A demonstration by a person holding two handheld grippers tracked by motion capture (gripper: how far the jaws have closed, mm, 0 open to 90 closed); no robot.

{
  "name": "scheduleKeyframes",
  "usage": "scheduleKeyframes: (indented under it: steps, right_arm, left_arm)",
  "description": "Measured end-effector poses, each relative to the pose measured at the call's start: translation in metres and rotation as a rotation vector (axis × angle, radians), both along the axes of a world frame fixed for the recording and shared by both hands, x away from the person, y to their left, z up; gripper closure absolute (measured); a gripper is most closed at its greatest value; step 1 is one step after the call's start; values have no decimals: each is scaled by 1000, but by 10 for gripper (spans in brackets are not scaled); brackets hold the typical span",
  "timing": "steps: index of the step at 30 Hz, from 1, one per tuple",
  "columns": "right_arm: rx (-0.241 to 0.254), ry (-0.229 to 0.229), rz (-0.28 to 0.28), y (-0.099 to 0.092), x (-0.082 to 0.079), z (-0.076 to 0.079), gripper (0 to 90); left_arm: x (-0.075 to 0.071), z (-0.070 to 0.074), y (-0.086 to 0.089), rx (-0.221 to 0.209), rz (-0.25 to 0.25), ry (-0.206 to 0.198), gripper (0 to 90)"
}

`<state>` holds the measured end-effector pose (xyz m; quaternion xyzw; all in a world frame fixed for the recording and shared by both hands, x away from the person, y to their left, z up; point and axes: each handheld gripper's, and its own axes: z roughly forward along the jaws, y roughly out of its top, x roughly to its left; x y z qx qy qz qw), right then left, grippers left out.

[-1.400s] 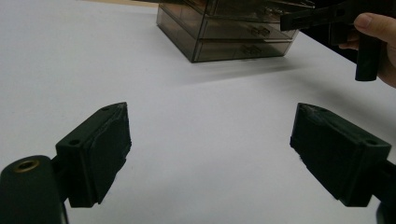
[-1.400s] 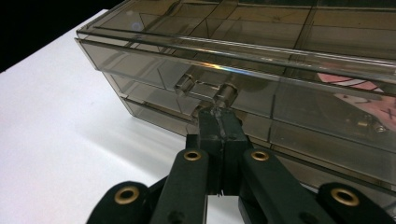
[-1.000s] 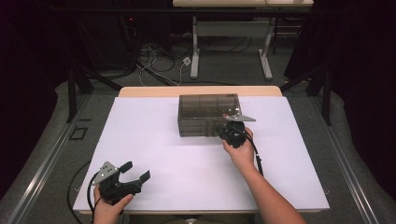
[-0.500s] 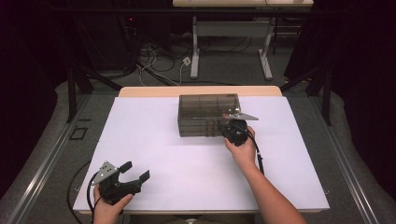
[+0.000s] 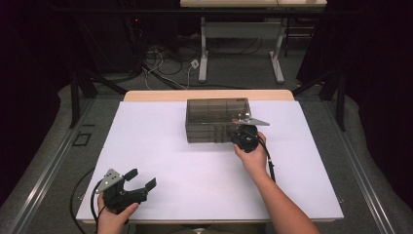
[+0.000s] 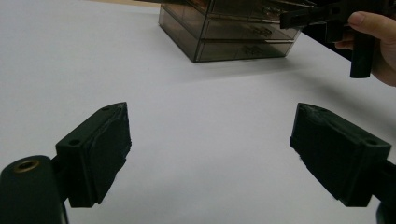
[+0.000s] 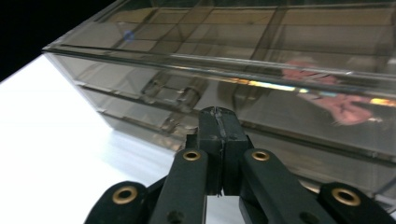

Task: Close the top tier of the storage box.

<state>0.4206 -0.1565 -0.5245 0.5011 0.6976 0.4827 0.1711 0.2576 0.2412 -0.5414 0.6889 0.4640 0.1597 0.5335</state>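
High view: smoky translucent plastic drawer box, rectangular, long axis running left to right across white matte surface, drawer fronts facing the near edge. Right claw pressed shut at the front's right end, tips meeting the drawer face, nothing visibly pinched. Left claw wide open and empty, near the front-left corner, well apart from box.

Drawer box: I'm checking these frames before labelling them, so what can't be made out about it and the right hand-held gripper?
- Drawer box contents: high view too small; right gripper view, smoky walls and glare blur them.
- Whether the shut right hand-held gripper touches a drawer handle: its own jaws cover the contact spot.
- Box's far side: cut off in the left gripper view.
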Motion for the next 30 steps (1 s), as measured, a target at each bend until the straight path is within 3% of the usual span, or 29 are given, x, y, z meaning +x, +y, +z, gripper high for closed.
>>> scheduleKeyframes:
  steps: [5,18,27,30]
  right_arm:
    - [-36,-10,34,3,-6,4,851]
    - [-1,-10,97,9,-18,16,672]
    - [-67,-51,147,17,-28,28,482]
    - [-87,-86,160,20,-31,31,433]
  left_arm:
    - [0,0,0,1,-1,0,121]
    - [1,1,-1,7,-3,-4,121]
    - [4,3,-4,14,-12,-11,121]
    - [4,5,-5,21,-18,-16,121]
